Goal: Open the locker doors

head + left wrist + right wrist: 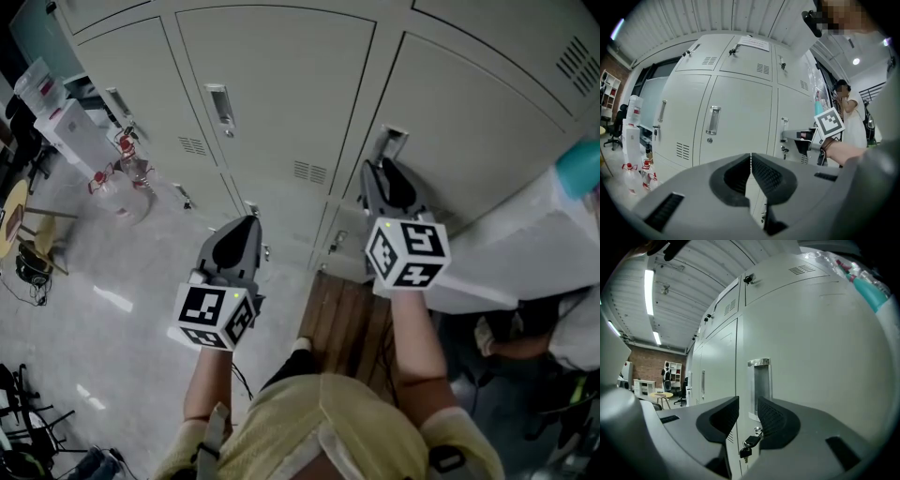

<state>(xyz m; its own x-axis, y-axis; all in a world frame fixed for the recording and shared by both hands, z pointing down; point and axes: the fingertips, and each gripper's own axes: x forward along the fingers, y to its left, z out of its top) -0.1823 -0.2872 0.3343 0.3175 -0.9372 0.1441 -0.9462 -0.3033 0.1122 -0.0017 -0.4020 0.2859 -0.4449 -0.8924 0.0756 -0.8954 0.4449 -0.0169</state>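
Well short of the recessed handle (761, 385), the left gripper (751, 161) hangs with its fingers (768, 177) pressed together, empty. Closer in, the right gripper (747, 405) aims just left of that handle, fingers (777, 420) parted a little, holding nothing. The locker door (811, 357) carrying the handle is shut. The fingers could snag the key (749, 444) just below the handle, or slide off its shallow rim if they close too early. The other doors (736, 122) left of the handle are shut too.

Locker doors (281, 94) pale grey; marker cubes (406, 251) black-white squares.
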